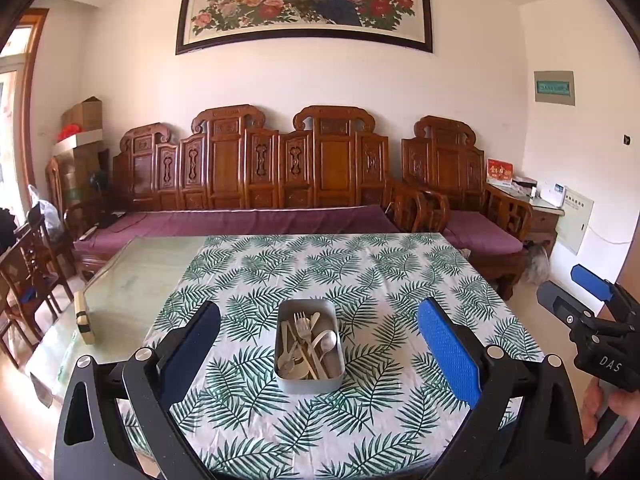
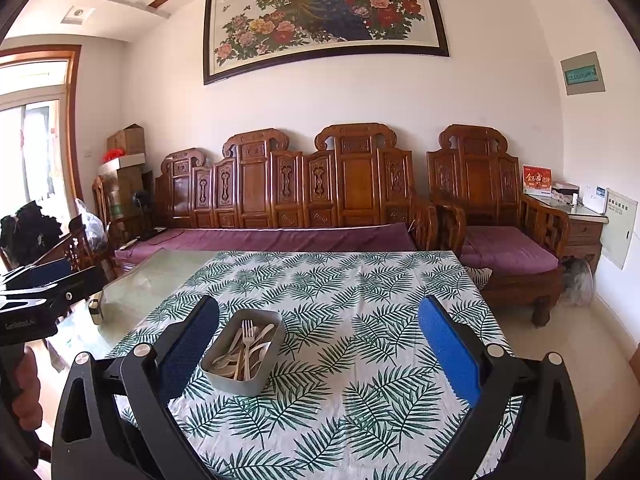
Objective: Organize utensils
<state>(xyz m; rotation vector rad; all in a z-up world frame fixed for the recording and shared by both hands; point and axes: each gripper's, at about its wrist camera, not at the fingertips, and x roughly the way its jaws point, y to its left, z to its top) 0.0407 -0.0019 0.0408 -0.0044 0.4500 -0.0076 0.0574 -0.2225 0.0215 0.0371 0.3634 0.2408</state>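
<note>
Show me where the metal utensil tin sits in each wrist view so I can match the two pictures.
Left wrist view: the metal tin sits low and centred, between the two open fingers, on the leaf-print tablecloth.
Right wrist view: the same tin sits lower left of centre, right beside the left finger.
Shared landmark: the peacock painting on the far wall, above the carved wooden sofa.

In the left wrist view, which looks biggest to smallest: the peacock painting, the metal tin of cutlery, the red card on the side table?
1. Peacock painting
2. Metal tin, though nearness to the camera enlarges it
3. Red card
</note>
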